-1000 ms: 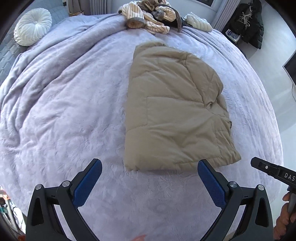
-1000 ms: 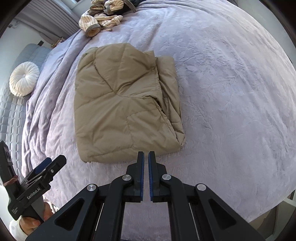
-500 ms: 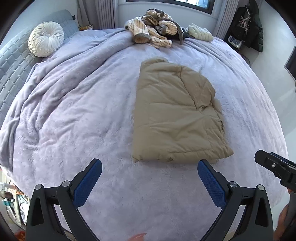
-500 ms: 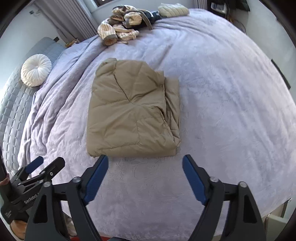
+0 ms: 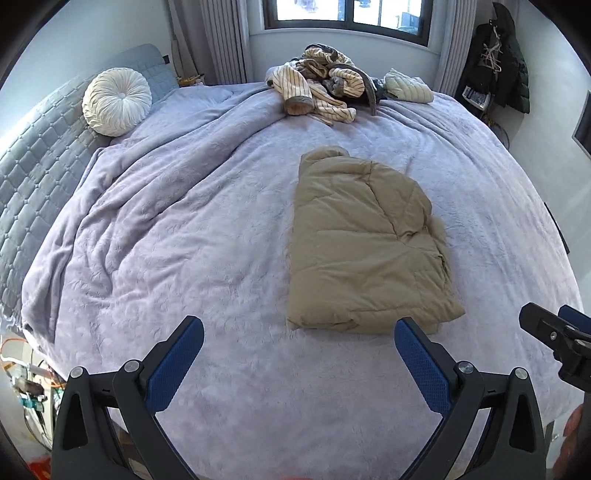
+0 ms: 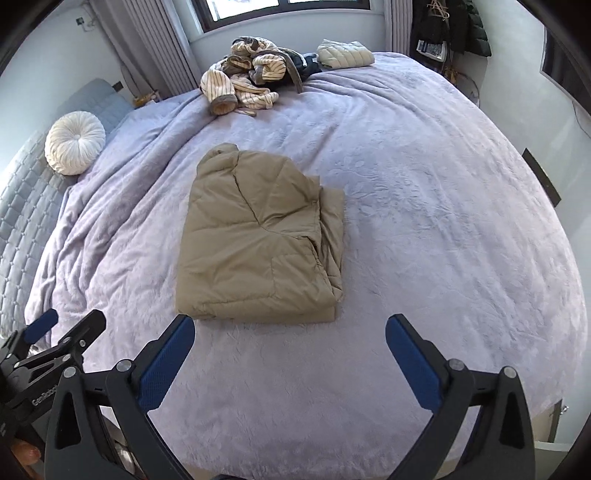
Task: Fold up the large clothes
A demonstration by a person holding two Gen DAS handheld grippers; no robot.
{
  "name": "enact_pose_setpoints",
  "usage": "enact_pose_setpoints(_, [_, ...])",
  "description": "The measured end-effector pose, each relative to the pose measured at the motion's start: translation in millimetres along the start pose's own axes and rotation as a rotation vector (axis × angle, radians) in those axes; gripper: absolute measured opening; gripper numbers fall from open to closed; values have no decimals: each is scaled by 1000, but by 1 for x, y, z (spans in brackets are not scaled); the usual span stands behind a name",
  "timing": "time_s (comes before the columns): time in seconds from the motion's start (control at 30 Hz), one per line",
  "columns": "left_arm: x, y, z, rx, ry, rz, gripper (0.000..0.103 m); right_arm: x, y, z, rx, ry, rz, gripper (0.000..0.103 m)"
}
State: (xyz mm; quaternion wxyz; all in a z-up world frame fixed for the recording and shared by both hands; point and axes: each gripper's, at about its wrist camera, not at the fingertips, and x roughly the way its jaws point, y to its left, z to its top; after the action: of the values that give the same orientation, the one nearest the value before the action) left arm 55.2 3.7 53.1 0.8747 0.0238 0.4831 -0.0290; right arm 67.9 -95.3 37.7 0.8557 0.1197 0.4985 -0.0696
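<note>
- My left gripper [image 5: 299, 343] has its jaws spread wide and nothing between the blue pads [image 5: 175, 363]; it hangs above the bedspread [image 5: 184, 240], clear of the fabric.
- My right gripper [image 6: 290, 341] has just been opening and now stands released as well, nothing between its jaws, also above bare bedspread.
- The tan puffer jacket [image 5: 364, 247] lies folded into a compact bundle, roughly a rectangle, on the lilac bedspread, just beyond both sets of fingertips and touched by neither.
- In the right wrist view I see the jacket's layered edges stacked along its right side.
- At the far edge of the bed, under the window [image 5: 347, 14], sits a heap of striped clothing [image 5: 317, 88] with a pale folded garment [image 5: 408, 88] just beside it.
- A round white cushion [image 5: 116, 101] leans against the grey quilted headboard [image 5: 40, 158], well apart from the jacket.
</note>
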Motion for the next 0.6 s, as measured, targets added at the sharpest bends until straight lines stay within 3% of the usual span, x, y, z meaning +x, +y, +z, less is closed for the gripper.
enact_pose_setpoints(0.6, [-14, 10, -1, -28, -6, 14, 103, -18, 15, -5, -23, -35, -41, 103])
